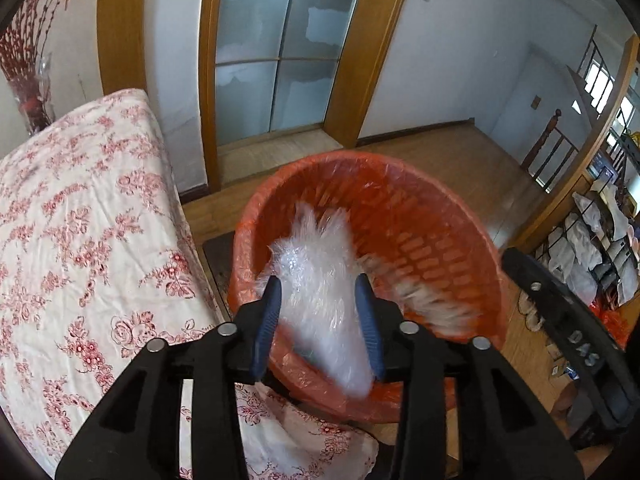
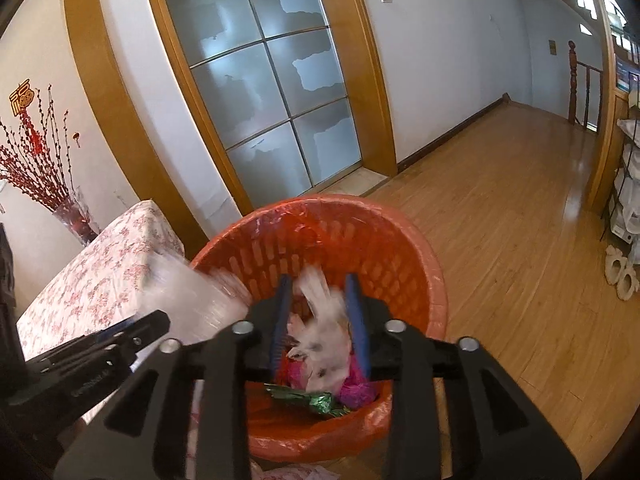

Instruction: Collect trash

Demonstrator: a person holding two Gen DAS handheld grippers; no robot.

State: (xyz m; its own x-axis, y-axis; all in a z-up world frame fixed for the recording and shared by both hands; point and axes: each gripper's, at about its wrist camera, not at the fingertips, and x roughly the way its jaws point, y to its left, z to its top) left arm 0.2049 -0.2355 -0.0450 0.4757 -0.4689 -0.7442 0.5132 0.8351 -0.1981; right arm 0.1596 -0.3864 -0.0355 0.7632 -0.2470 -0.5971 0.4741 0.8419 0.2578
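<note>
1. Left tongs (image 1: 318,316) part-open; clear plastic wrap (image 1: 320,280) between them, over the orange bin (image 1: 460,216)
2. Right tongs (image 2: 316,316) part-open, white wad (image 2: 328,320) seemingly loose (blurred)
3. Risk: wrap snags the rim, spills outside

A table (image 1: 80,208) under a cloth (image 1: 60,240) of red flowers on white stood at the left, by the wall. At its far corner a glass vase (image 2: 76,216) held red budded branches (image 2: 36,152), with a gold and red charm (image 2: 22,96) hanging on the wall above. Behind was a frosted glass door (image 2: 264,92) in a wooden frame (image 2: 360,60). The wood floor (image 2: 500,220) ran right toward a stair rail (image 2: 574,80). A wire rack (image 1: 600,232) of pale bundles stood at the right edge, pale slippers (image 2: 620,276) beside it.
</note>
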